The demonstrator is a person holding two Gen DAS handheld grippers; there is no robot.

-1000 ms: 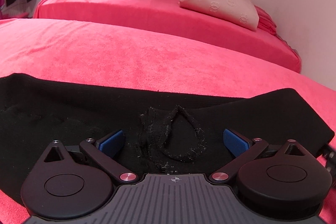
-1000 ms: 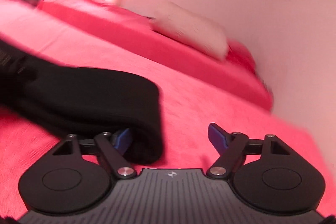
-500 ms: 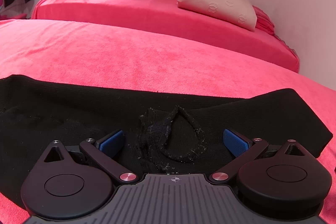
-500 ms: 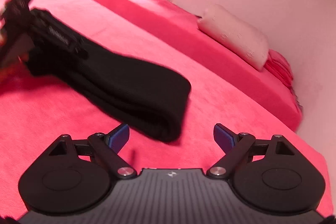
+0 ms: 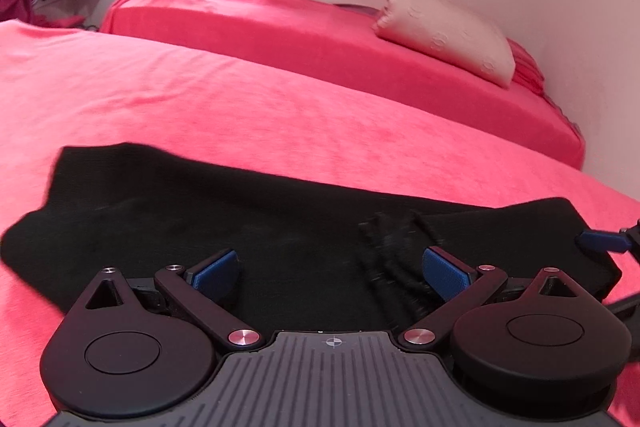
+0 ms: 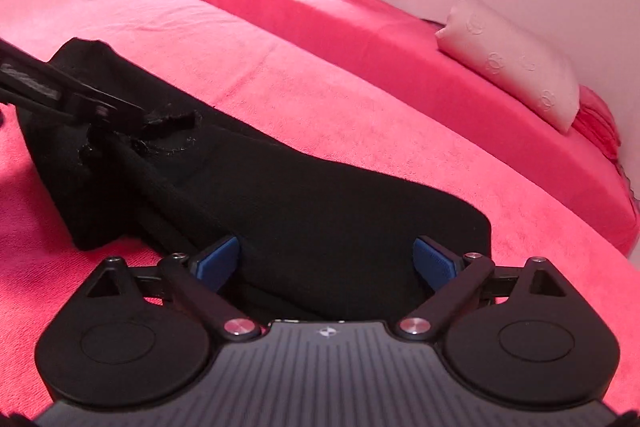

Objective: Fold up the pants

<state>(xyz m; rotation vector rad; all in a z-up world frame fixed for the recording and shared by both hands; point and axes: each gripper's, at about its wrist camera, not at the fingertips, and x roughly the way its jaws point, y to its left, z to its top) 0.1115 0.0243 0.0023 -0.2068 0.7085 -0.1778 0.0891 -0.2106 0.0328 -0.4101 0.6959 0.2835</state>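
Both grippers stood open over the black pants [image 5: 248,227] on the near red bed [image 5: 200,99]. Since a second before, the left gripper [image 5: 332,269] had slid leftward off the frayed hole, and the right gripper's [image 6: 326,261] jaws, widening, now straddled the folded end unpinched. I judged that fold finished. Both pointed steeply downward.
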